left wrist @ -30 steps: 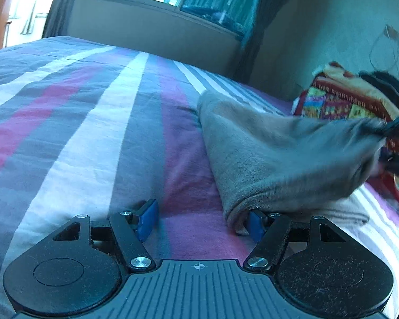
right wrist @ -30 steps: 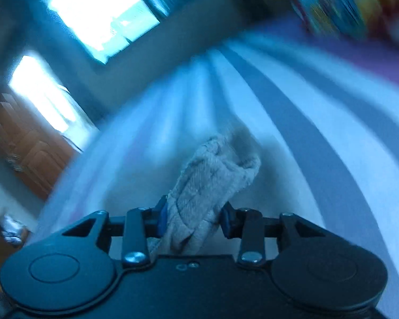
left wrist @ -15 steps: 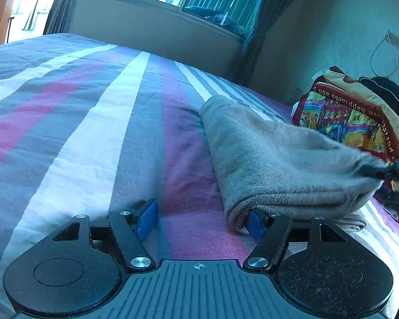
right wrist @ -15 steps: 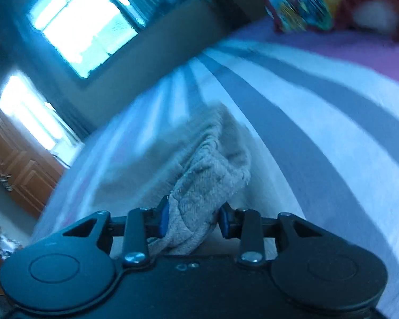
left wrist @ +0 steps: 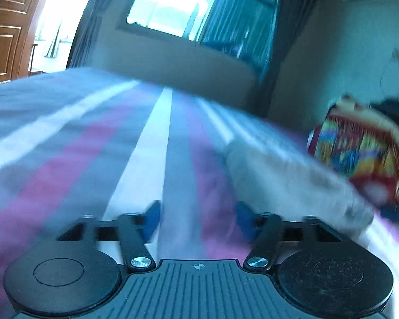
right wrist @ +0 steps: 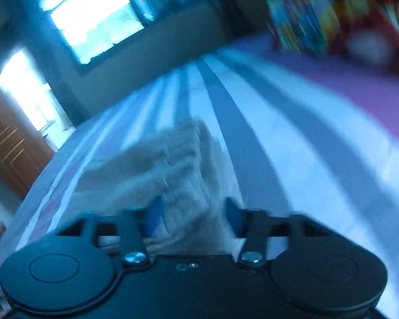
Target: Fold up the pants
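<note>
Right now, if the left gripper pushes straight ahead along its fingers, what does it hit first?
Probably the striped bedspread. The left gripper has nothing between its closing jaws and tilts down toward bare bed; the grey pants lie right of that line. Motion blur makes depth uncertain.

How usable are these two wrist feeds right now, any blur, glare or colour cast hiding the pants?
Left wrist view: motion blur smears the striped bedspread and grey pants; the window is blown out. Right wrist view: strong blue cast and similar blur, pants soft-edged between the right gripper pads, weave barely readable. Both views bend straight lines at the edges.
</note>
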